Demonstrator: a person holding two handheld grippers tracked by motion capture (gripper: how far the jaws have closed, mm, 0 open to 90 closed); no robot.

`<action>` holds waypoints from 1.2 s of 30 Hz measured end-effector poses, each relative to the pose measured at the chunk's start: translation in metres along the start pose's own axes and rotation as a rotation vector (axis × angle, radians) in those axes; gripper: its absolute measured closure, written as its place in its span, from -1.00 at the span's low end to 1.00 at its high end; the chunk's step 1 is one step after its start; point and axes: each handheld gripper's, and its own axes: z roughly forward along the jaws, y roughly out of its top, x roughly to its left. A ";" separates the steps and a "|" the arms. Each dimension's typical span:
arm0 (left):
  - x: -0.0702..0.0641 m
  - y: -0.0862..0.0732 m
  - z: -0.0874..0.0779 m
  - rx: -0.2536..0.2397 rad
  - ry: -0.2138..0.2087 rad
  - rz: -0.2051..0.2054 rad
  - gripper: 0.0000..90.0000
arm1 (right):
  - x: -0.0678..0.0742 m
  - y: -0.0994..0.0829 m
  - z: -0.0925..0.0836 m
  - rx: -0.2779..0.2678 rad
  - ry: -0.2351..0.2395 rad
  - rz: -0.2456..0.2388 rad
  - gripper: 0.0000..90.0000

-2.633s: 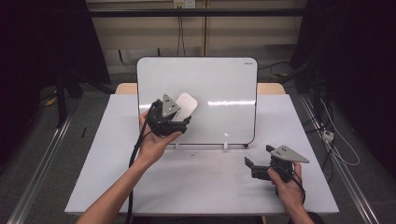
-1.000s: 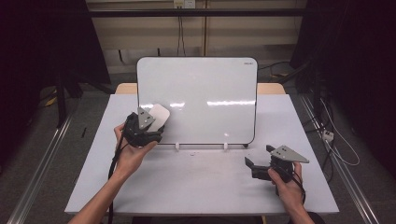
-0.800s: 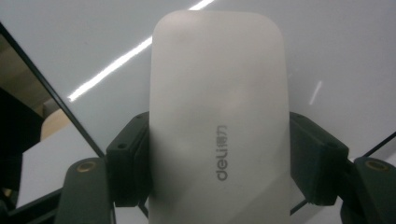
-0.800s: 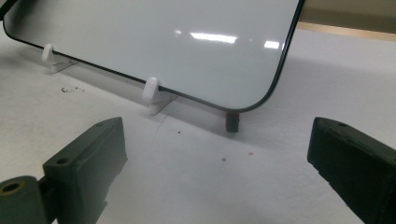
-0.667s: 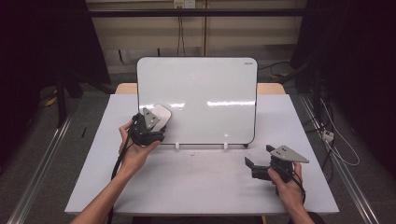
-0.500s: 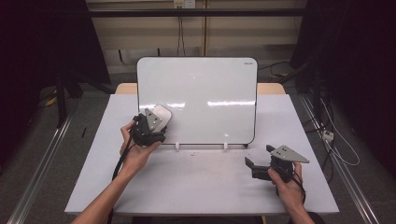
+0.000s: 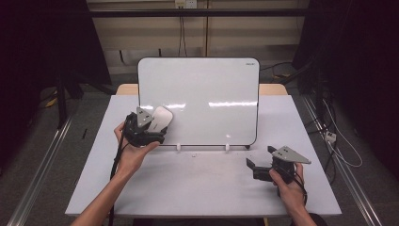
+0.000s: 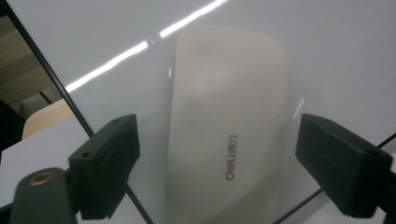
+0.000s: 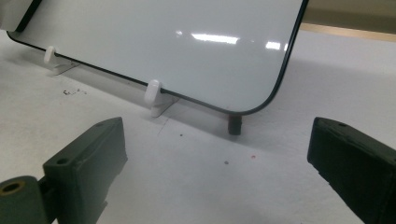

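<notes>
A white whiteboard (image 7: 207,94) with a black rim stands upright at the back of the table. A white oblong eraser (image 7: 162,118) lies against its lower left part. In the left gripper view the eraser (image 8: 224,126) sits flat on the board (image 8: 327,56), with a printed logo facing me. My left gripper (image 7: 155,128) is open, its jaws straddling the eraser (image 8: 219,158) with a gap on each side. My right gripper (image 7: 259,160) rests low at the table's front right, open, with nothing between its jaws (image 9: 215,158), facing the board's (image 9: 163,42) lower right corner.
The table (image 7: 202,188) has a pale grey top. Two small white feet (image 7: 179,147) (image 7: 227,147) prop the board's bottom edge; one foot (image 9: 152,93) is near in the right gripper view. Dark curtains and floor rails flank the table.
My left gripper and the eraser have moved left and down across the board, from its middle left to its lower left part. My right gripper has stayed still.
</notes>
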 end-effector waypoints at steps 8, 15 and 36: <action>0.001 -0.002 -0.013 -0.019 -0.113 -0.077 -0.87 | -0.002 -0.001 -0.002 -0.002 -0.005 0.002 -0.89; 0.002 -0.013 -0.025 -0.022 -0.108 -0.097 -0.89 | -0.001 -0.002 -0.003 -0.001 -0.007 0.003 -0.89; 0.004 -0.066 -0.064 -0.004 -0.055 -0.132 -0.90 | -0.001 -0.003 -0.003 0.002 -0.013 0.002 -0.89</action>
